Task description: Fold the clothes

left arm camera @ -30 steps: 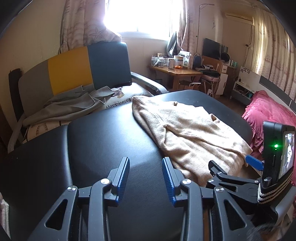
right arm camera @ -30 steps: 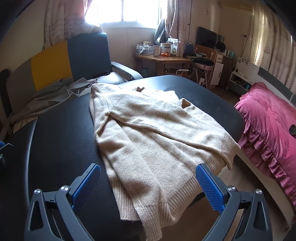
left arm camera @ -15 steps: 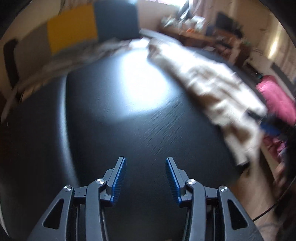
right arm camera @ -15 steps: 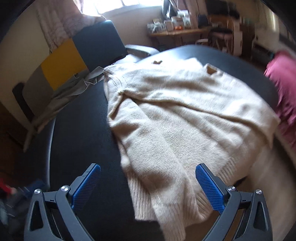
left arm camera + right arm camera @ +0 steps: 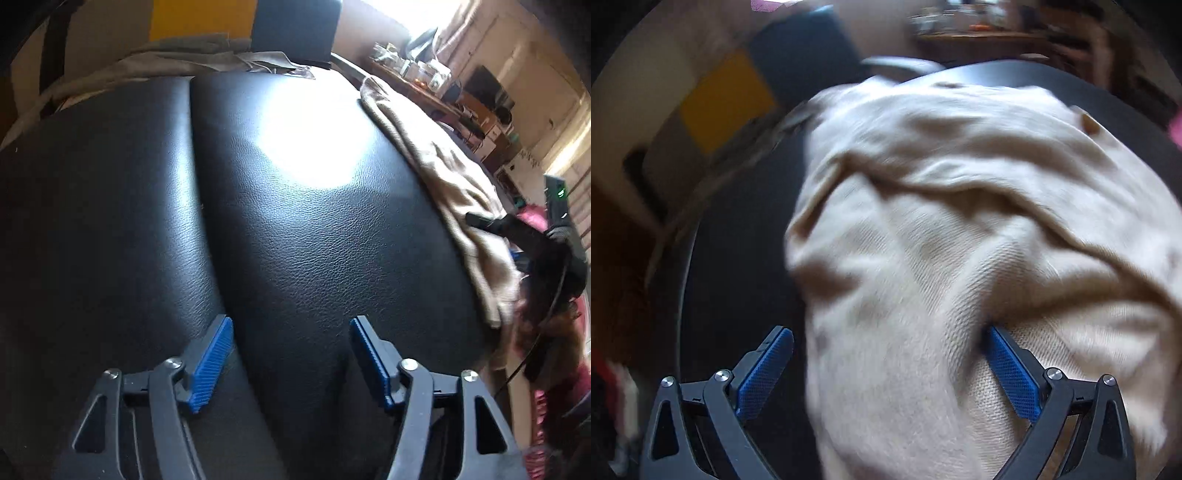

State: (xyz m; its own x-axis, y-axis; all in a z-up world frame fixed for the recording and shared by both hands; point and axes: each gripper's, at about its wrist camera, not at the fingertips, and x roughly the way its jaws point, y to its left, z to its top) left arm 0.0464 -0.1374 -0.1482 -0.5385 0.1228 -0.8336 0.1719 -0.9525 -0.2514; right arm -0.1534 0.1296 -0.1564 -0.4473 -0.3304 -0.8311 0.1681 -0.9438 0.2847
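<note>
My right hand-held gripper has dropped onto the sweater at the table's near edge, jaws wide astride a fold; left has opened wider, empty

A black leather-like counter carries a beige knit sweater lying rumpled toward its right edge.
</note>
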